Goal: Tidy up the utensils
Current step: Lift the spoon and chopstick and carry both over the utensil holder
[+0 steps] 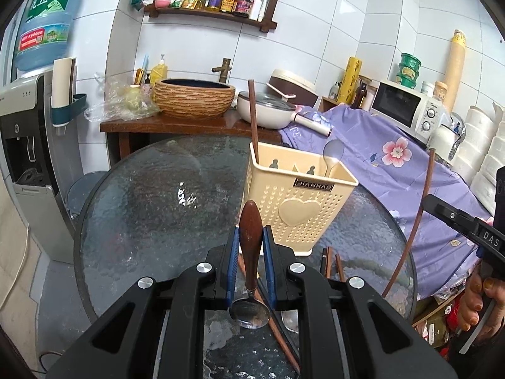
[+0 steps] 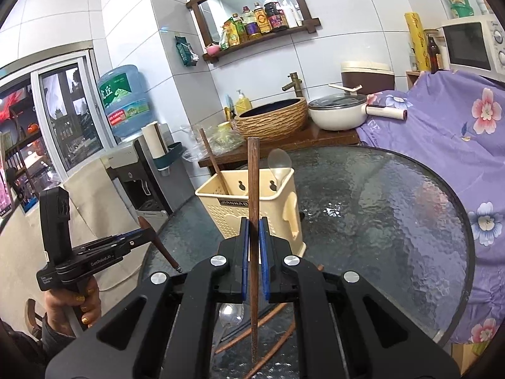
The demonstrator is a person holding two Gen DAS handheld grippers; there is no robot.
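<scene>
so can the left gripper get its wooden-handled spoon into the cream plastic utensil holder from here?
Probably yes. The left gripper holds the wooden-handled metal spoon just before the cream utensil holder, whose open top looks unobstructed.

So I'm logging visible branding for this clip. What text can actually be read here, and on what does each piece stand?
"JIANHAO", mirrored, on the plate of the cream utensil holder.
"DAS" on the right gripper body, cut off at the picture's edge.
"GenRobot.AI" on the left gripper body.
"虎丘" on the green label of the water jug.
Bottle labels on the wall shelf, the jug's red band and the microwave markings: too small or blurred.
</scene>
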